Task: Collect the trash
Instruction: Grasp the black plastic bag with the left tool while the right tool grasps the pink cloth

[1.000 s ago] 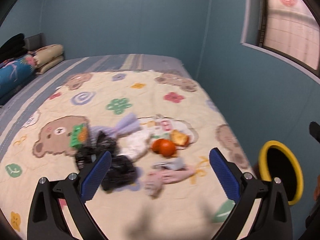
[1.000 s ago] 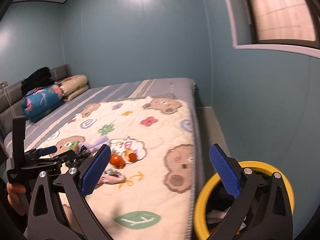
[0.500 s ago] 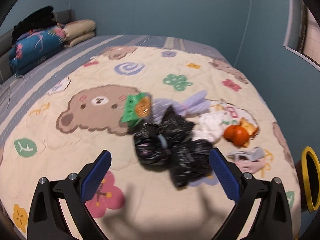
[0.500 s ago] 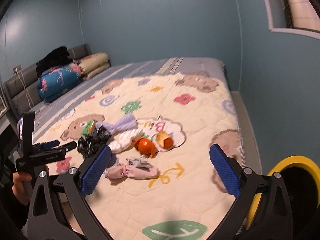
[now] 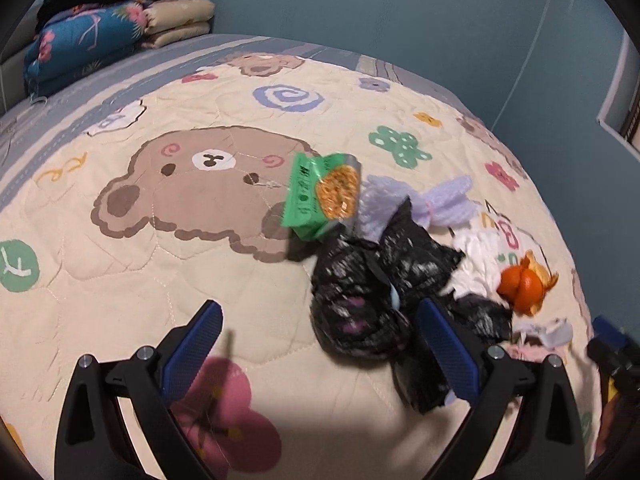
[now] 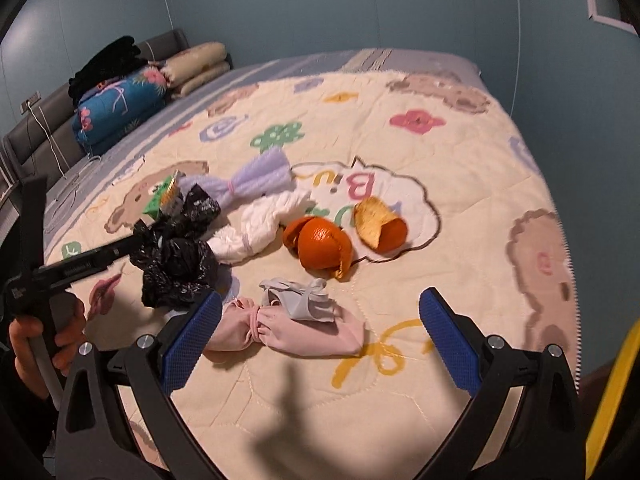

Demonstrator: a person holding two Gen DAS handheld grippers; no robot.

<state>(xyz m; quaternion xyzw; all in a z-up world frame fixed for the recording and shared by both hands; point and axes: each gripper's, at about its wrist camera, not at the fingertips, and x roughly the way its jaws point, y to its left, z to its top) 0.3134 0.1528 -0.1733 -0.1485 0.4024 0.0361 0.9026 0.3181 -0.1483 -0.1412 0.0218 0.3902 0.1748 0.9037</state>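
Trash lies on a cream cartoon quilt (image 5: pixel 120 300). A crumpled black plastic bag (image 5: pixel 360 304) (image 6: pixel 176 264) sits just ahead of my open left gripper (image 5: pixel 320 356), slightly right of its middle. A green snack wrapper (image 5: pixel 324 196) (image 6: pixel 162 196) lies beyond it. Orange peels (image 6: pixel 324 248) (image 5: pixel 524 284), a white crumpled cloth (image 6: pixel 260 228), a lilac bundle (image 6: pixel 256 180), a grey scrap (image 6: pixel 298 298) and a pink bundle (image 6: pixel 296 332) lie nearby. My right gripper (image 6: pixel 320 356) is open, just short of the pink bundle. The left gripper's tip (image 6: pixel 120 248) touches the black bag in the right wrist view.
Folded blankets and pillows (image 6: pixel 120 100) are stacked at the bed's head by a grey headboard. A yellow-rimmed bin (image 6: pixel 612 392) stands off the bed at the right. Blue walls enclose the bed. A hand (image 6: pixel 44 340) holds the left gripper's handle.
Both grippers have moved in toward the trash pile and lower over the quilt. The black bag now sits close in front of the left gripper; the bin has slid to the frame edge.
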